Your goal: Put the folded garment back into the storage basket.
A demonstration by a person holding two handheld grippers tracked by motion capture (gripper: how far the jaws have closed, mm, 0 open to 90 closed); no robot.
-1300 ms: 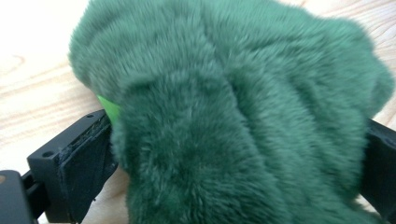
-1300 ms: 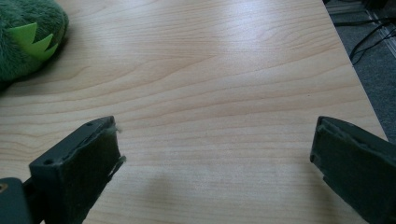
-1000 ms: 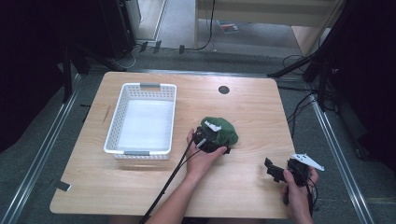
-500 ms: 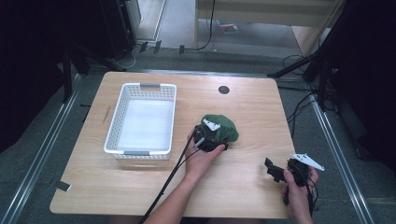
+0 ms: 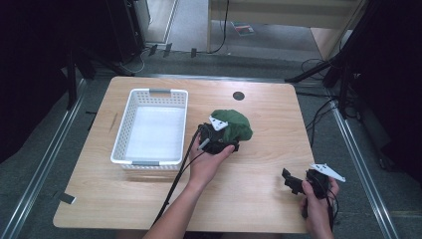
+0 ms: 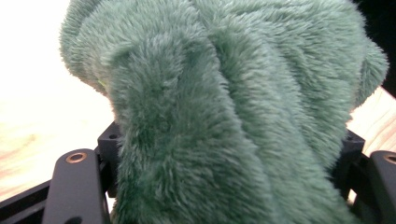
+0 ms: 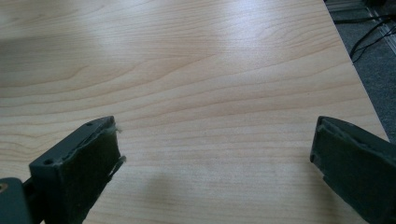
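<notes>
Nearest the person, the right tool hovered wide open and empty. Over the past second the left tool had pushed into the green plush cloth just right of the white basket; its jaws flanked the fabric, grip uncertain, suggesting a grasp beginning.

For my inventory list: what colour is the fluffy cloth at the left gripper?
Green; the fluffy cloth shows best in the left gripper view.

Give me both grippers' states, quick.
Left gripper: jaws around the green plush cloth; a firm clamp cannot be told.
Right gripper: open, holding nothing.
</notes>
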